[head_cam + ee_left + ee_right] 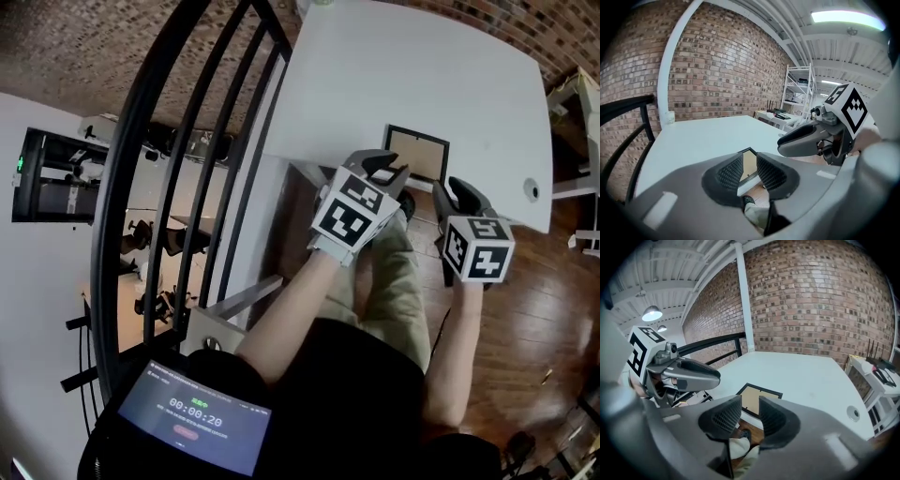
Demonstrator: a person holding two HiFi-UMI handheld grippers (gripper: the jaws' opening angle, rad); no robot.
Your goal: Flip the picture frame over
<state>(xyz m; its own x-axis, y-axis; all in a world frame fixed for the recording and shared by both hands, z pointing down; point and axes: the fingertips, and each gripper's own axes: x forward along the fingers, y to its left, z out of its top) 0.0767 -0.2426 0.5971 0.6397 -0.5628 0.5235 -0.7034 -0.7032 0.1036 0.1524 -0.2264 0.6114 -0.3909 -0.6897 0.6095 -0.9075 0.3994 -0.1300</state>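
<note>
- Head view: your picture frame (417, 155) lies flat at the table's (403, 75) near edge.
- Your left gripper (386, 172) and right gripper (461, 199) hover just short of the picture frame, fingers partly apart, gripping nothing.
- A black railing (187, 141) stands left of the picture frame, and a round grommet (532, 190) sits to its right.

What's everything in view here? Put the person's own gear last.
Table: one, white, middle of the scene.
Picture frame: one, black rim with tan inside, flat on the table's near edge.
Railing: one, black, left of the table.
Brick wall: one, reddish brown, behind the table.
Shelf unit: one, white, right of the table.
Screen: one, dark, showing a timer, bottom of the head view.
Left claw: one, grey, open and empty.
Right claw: one, grey, open and empty.
</note>
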